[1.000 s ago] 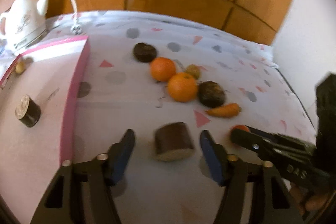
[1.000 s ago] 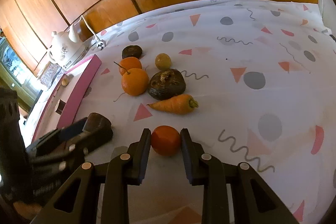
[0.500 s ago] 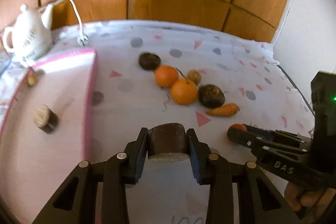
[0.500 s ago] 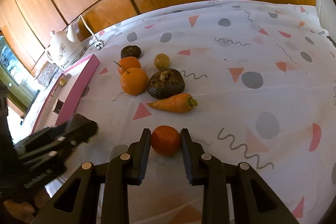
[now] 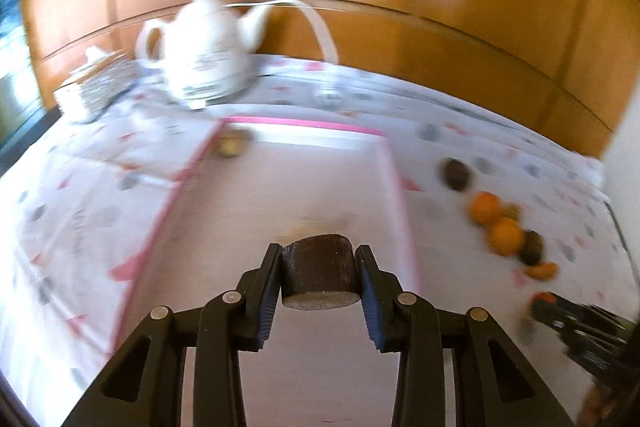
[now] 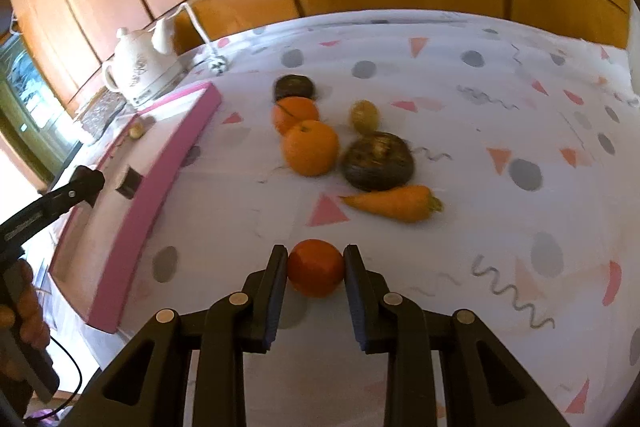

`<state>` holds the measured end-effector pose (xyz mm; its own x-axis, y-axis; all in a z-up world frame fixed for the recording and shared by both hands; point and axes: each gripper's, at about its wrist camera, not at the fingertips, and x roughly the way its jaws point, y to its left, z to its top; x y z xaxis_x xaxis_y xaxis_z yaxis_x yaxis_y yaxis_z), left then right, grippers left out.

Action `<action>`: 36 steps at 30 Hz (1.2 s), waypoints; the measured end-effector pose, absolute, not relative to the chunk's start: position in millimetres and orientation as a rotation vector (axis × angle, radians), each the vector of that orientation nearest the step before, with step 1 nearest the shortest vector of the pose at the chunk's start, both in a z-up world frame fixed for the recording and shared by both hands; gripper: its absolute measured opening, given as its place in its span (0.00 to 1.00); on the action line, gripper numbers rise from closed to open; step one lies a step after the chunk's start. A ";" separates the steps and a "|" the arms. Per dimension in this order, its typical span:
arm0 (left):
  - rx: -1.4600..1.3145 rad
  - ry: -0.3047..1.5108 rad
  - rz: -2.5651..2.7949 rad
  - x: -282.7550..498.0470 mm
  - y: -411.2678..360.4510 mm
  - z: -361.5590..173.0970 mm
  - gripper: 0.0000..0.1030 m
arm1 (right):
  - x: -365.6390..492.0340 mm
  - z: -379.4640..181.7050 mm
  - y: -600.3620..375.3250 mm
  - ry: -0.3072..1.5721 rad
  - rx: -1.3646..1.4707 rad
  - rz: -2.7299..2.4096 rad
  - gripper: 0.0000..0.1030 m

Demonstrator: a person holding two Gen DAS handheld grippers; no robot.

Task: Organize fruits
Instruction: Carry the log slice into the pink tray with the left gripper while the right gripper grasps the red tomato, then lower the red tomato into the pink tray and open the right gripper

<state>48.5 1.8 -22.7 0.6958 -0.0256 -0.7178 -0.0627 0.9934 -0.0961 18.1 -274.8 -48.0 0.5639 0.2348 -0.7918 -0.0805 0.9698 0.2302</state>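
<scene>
Now, at this moment:
Left gripper [image 5: 319,277]: its pads were clamped against both sides of a dark brown cylindrical piece [image 5: 319,270], whose pale cut end faced the camera; the piece was off the surface.
Under the left gripper: the pale floor of a pink-rimmed tray [image 5: 394,183], directly below and ahead of the fingers.
Ahead of the left gripper: a small yellowish-brown item [image 5: 231,143] lay in the tray's far corner, too blurred to name; beyond the tray stood a white teapot [image 5: 204,55] with a white cord [image 5: 320,27] arcing beside it.
Right of the left gripper: loose produce lay on the patterned cloth [image 5: 460,247], well apart from the tray.
Right gripper [image 6: 315,269]: narrowly set, its fingers touched both sides of a small reddish-orange fruit [image 6: 316,267]; a shadow lay beneath the fruit, and I could not tell if it still touched the cloth.
Ahead of the right gripper: a carrot [image 6: 394,203] lay nearest, then a dark knobbly round item [image 6: 379,161], two oranges [image 6: 311,147] touching each other, a small yellow-green fruit [image 6: 364,115] and a dark round fruit [image 6: 294,87] farthest.
Left of the right gripper: the tray, with the other gripper over it and a person's hand [image 6: 24,315] on its handle.
</scene>
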 end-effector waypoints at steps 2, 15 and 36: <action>-0.133 0.807 0.070 49.3 17.1 -25.9 0.36 | 20.1 -40.9 -263.2 0.946 0.171 0.223 0.27; -0.201 0.748 0.124 34.3 57.3 -13.2 0.51 | 42.9 -7.0 -142.0 0.906 0.039 0.496 0.27; -0.242 0.774 0.107 24.7 62.4 -23.6 0.53 | 55.5 -19.2 -113.3 0.921 0.105 0.437 0.40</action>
<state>24.7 62.4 -23.6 0.7115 0.0071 -0.7027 -0.1843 0.9668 -0.1768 55.5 -113.3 -19.2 0.5244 0.4084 -0.7471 -0.3200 0.9077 0.2715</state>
